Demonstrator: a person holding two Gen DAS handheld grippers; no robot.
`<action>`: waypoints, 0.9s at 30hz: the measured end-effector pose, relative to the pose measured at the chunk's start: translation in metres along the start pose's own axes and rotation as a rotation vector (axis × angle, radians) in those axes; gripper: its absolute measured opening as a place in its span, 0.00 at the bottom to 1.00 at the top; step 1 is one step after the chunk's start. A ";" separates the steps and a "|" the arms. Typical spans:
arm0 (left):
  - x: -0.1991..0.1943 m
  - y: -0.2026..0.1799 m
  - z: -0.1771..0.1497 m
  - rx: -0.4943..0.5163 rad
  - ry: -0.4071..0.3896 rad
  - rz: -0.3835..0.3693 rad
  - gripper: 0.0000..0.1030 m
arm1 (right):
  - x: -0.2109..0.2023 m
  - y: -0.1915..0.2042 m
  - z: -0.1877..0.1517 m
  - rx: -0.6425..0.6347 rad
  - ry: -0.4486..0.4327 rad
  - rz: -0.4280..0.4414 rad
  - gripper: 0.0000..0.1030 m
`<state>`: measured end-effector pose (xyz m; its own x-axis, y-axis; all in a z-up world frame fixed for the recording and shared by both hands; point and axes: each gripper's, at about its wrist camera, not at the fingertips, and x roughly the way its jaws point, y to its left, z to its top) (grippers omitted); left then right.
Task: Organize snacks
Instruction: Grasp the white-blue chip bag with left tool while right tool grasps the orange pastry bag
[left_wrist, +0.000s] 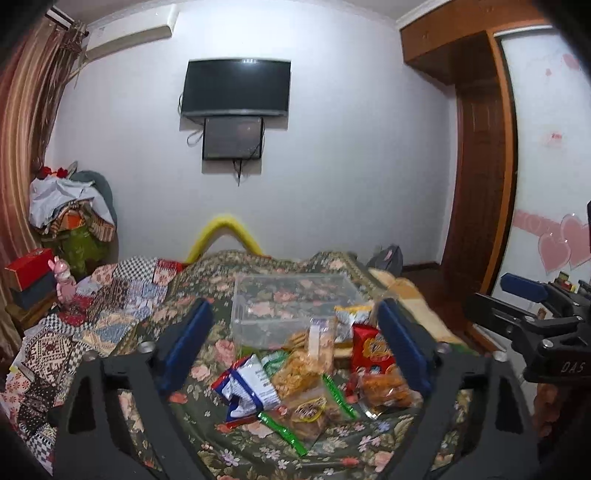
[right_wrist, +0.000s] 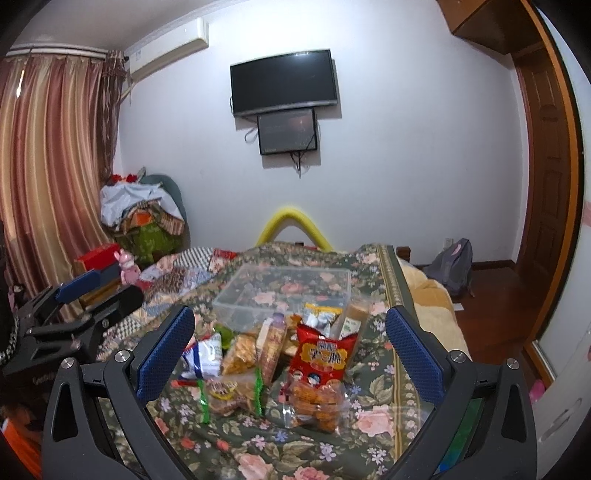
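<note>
A pile of snack packets lies on the floral bedspread (left_wrist: 229, 454): a red bag (left_wrist: 371, 349) (right_wrist: 322, 356), a blue-and-white packet (left_wrist: 248, 384) (right_wrist: 202, 356), a clear bag of orange snacks (left_wrist: 386, 387) (right_wrist: 317, 402), and a green-edged cookie bag (left_wrist: 310, 410) (right_wrist: 227, 393). An empty clear plastic box (left_wrist: 291, 306) (right_wrist: 284, 291) stands just behind the pile. My left gripper (left_wrist: 295, 332) is open and empty, above the pile. My right gripper (right_wrist: 291, 336) is open and empty, also over the pile. Each gripper shows in the other's view (left_wrist: 532, 295) (right_wrist: 85, 284).
A patchwork quilt (left_wrist: 110, 306) covers the bed's left side. A pink toy (left_wrist: 64, 280) and red box (left_wrist: 27, 267) sit at far left. A yellow cushion (left_wrist: 225, 230) marks the bed's far end. A backpack (right_wrist: 456, 264) and wooden floor lie to the right.
</note>
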<state>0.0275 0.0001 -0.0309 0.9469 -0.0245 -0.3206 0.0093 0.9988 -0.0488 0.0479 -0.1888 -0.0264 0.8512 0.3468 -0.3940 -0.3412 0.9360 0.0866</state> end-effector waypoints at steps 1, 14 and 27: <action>0.005 0.001 -0.002 -0.001 0.016 0.002 0.82 | 0.002 -0.001 -0.002 -0.001 0.009 -0.003 1.00; 0.092 0.029 -0.063 -0.052 0.344 -0.017 0.61 | 0.063 -0.037 -0.049 0.052 0.278 0.004 0.83; 0.162 0.069 -0.096 -0.164 0.500 0.030 0.61 | 0.112 -0.058 -0.085 0.138 0.471 0.042 0.83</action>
<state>0.1506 0.0606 -0.1772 0.6767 -0.0540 -0.7343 -0.1032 0.9805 -0.1672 0.1293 -0.2098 -0.1536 0.5543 0.3487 -0.7558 -0.2883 0.9322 0.2187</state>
